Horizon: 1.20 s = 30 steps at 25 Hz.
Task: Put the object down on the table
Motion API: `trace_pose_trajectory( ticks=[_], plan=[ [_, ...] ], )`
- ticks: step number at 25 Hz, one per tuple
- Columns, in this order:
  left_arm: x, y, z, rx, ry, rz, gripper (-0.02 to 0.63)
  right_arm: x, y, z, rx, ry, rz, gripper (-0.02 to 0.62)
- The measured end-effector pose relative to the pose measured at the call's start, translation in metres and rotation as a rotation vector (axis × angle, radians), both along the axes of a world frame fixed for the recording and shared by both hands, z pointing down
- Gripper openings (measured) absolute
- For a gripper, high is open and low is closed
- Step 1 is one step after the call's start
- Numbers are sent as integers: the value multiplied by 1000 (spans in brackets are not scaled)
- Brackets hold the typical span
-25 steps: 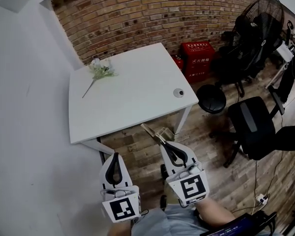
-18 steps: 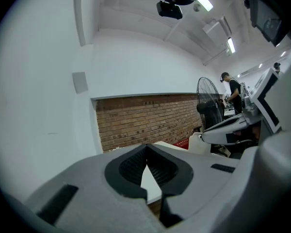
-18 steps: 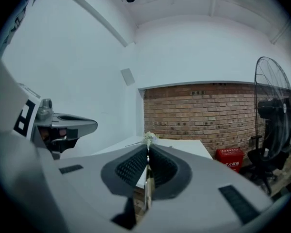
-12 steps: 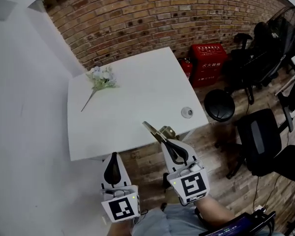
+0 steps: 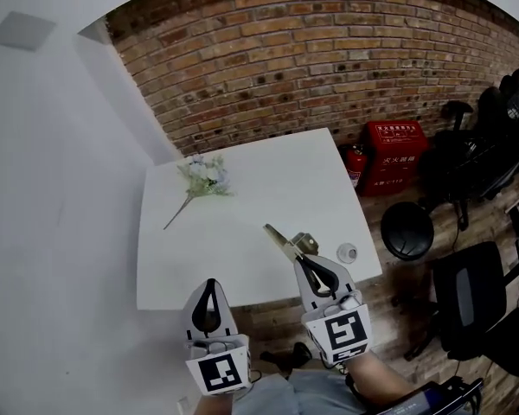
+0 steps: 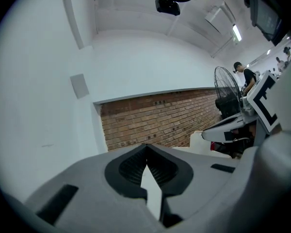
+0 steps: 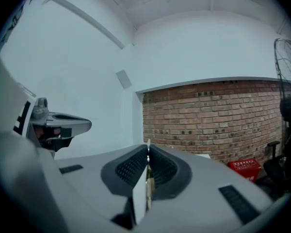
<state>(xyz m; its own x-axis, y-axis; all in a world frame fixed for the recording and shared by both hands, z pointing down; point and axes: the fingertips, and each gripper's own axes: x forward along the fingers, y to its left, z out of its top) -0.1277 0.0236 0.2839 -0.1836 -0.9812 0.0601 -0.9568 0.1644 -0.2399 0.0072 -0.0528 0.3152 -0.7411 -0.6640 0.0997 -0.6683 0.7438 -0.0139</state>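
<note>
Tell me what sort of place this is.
Likely an office or workshop room: a bare brick wall, a white table, a black office chair on a wooden floor, and a red box by the wall.

Pale grey across left claw (image 5: pixel 209 285) and right claw (image 5: pixel 307 262); black ribbed pads (image 6: pixel 131 166); white rear cubes (image 5: pixel 218 373) with black square markers.

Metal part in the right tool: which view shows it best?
Head view. The metal part shows at full length there, sticking out ahead of the right tool against the white table. The right gripper view gives only its thin edge, pinched between the shut jaws. In the left gripper view I can't make it out.
</note>
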Motion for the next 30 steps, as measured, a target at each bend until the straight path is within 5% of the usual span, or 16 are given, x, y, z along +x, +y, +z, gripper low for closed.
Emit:
trace_pose_trajectory(
  ticks=[14, 30],
  plan=[
    [-69, -55, 20, -35, 33, -19, 8, -58, -62, 16, -22, 48, 15, 20],
    [-166, -172, 13, 18, 90, 137, 8, -138, -150, 10, 1, 122, 170, 20]
  ],
)
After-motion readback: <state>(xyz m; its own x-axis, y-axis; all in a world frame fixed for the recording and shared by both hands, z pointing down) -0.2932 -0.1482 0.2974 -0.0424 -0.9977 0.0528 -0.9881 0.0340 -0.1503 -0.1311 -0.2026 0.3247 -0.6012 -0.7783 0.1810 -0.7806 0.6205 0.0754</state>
